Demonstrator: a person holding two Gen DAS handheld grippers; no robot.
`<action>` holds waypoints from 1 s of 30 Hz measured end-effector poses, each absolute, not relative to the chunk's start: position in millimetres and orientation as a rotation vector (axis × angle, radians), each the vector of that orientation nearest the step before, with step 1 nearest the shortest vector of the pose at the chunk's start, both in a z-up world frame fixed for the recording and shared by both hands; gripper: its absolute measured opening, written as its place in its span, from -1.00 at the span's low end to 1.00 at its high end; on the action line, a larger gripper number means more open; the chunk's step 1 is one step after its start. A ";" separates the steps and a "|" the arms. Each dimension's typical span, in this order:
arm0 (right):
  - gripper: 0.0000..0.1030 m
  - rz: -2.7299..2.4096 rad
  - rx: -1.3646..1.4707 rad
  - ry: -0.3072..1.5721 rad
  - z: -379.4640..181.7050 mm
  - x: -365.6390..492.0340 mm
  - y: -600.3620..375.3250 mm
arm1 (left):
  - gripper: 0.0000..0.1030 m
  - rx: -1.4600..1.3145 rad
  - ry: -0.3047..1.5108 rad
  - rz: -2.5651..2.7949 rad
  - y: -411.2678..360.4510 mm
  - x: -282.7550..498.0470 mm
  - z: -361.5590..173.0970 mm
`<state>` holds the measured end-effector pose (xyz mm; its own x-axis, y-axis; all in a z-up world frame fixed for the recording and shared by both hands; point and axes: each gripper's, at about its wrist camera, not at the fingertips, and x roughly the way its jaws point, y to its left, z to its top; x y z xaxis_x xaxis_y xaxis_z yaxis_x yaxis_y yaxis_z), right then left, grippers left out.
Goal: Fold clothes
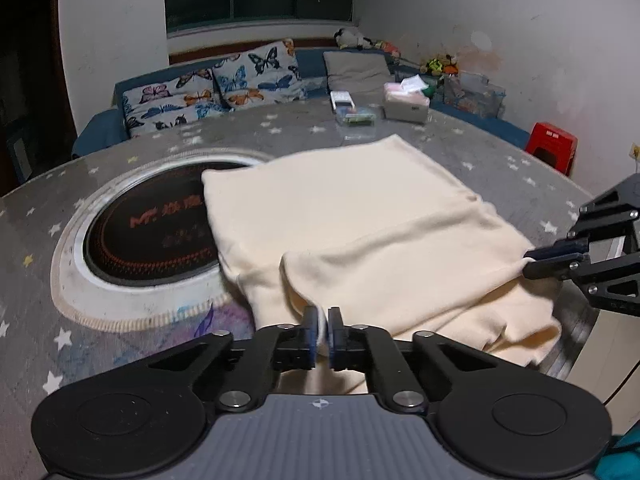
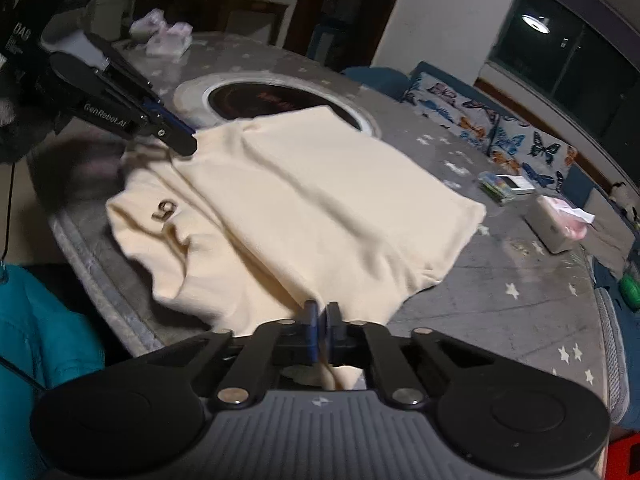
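Note:
A cream garment [image 1: 360, 216] lies partly folded on the round grey star-patterned table [image 1: 120, 160]; it also shows in the right wrist view [image 2: 304, 200], with a small dark logo [image 2: 165, 210] near its left edge. My left gripper [image 1: 323, 322] is shut on a near edge of the garment, lifting a fold. It also shows in the right wrist view [image 2: 188, 140], at the garment's far left corner. My right gripper [image 2: 321, 316] is shut on the garment's near edge. It also shows in the left wrist view [image 1: 532, 260], pinching the right edge.
A round black induction hob [image 1: 152, 232] with a white ring sits in the table, partly under the garment. A tissue box [image 1: 406, 104], a remote [image 1: 341, 101] and a small clear box [image 1: 356, 117] stand at the far side. A sofa with butterfly cushions [image 1: 224, 84] and a red stool [image 1: 554, 146] lie beyond.

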<state>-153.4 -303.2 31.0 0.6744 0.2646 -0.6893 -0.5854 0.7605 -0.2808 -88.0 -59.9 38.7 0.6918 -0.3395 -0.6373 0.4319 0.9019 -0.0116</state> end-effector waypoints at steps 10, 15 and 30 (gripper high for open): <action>-0.94 0.423 -0.455 0.674 48.0 -161.7 -331.5 | -0.91 0.115 0.637 -0.498 -75.5 -90.5 53.6; -0.84 0.464 -0.371 0.716 50.6 -157.8 -344.6 | -0.82 0.124 0.689 -0.479 -67.9 -88.0 44.8; -0.83 0.541 -0.448 0.735 50.2 -81.0 -362.1 | -0.36 0.111 0.758 -0.455 -74.5 -56.5 31.2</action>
